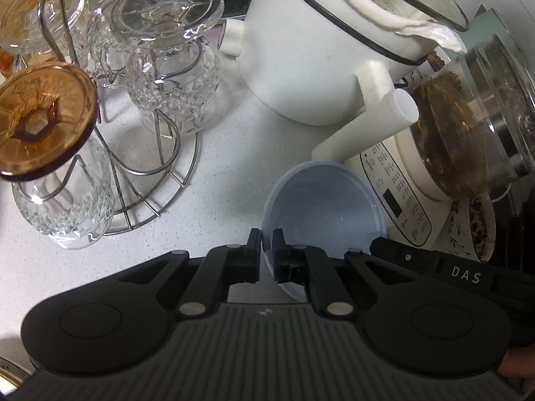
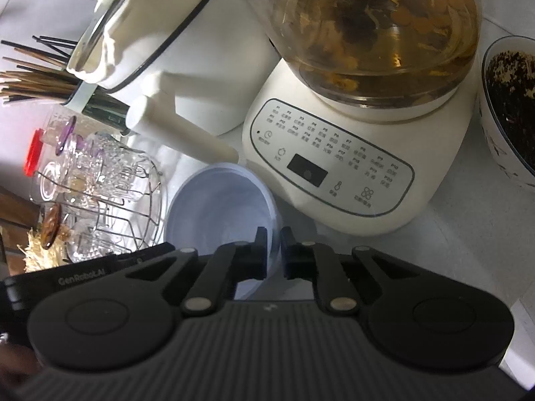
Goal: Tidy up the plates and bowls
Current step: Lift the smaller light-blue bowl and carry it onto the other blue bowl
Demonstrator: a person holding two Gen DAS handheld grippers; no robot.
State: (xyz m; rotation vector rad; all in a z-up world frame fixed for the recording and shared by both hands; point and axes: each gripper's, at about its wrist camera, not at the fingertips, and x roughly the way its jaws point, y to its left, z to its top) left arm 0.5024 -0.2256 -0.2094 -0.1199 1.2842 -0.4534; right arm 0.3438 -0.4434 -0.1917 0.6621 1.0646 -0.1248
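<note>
A pale blue plastic bowl [image 1: 326, 207] stands on the white counter between a glass rack and a kettle base. My left gripper [image 1: 266, 239] is shut on the bowl's left rim, one finger outside the wall and one inside. In the right wrist view the same bowl [image 2: 217, 200] shows, and my right gripper [image 2: 274, 237] is shut on its right rim, the wall pinched between the two pads. The right gripper's black body [image 1: 434, 264] reaches into the left wrist view at the bowl's right side.
A wire rack [image 1: 160, 180] with several upturned glasses stands left of the bowl. A white pot [image 1: 301, 67] with a long handle sits behind it. A glass kettle on a white base [image 2: 334, 173] is at the right, with a patterned bowl of dark bits [image 2: 511, 107] beyond. Chopsticks [image 2: 33, 80] lie far left.
</note>
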